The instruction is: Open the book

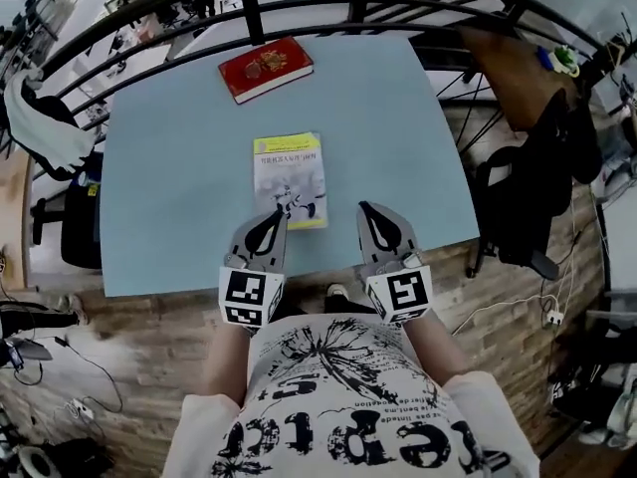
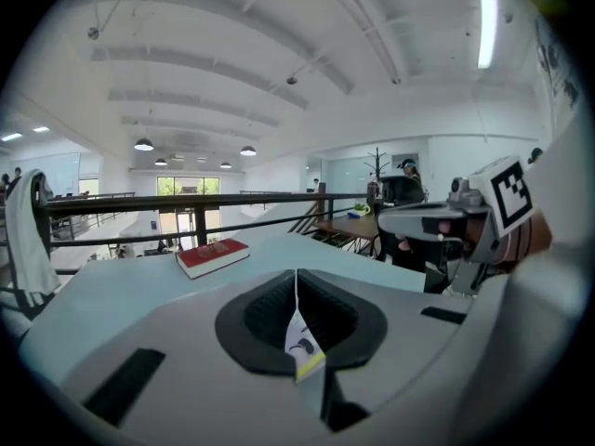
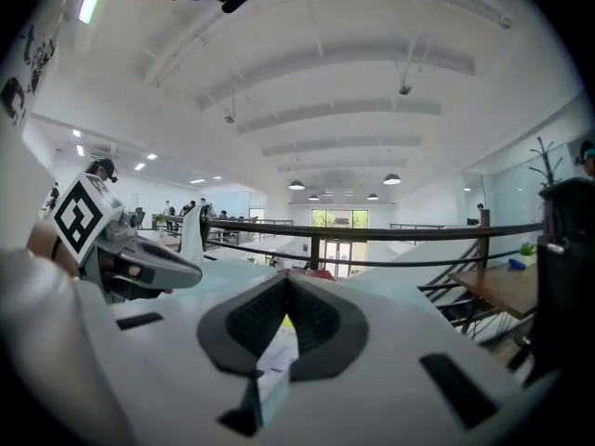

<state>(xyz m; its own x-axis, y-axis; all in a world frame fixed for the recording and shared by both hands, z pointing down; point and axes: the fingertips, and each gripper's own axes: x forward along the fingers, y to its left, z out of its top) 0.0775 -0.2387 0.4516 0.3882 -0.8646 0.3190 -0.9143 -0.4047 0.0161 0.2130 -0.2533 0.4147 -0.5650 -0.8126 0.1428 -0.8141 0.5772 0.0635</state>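
The table (image 1: 398, 137) is bare either side of the yellow book (image 1: 290, 179). A red book (image 1: 265, 69) and railing (image 1: 256, 13) close the far edge.

One table (image 1: 398, 127), two books (red book (image 1: 266, 69), yellow book (image 1: 290, 179)) and two hand-held grippers (left hand-held gripper (image 1: 278, 212), right hand-held gripper (image 1: 366, 208)).

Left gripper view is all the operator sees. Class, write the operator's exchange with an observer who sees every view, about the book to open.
Operator: I see a red book far off. Any other?
Observer: Yes. A closed yellow-and-white book lies nearer the person than the red one.
Operator: Where is my left gripper?
Observer: In the head view its tip overlaps that book's near left corner.
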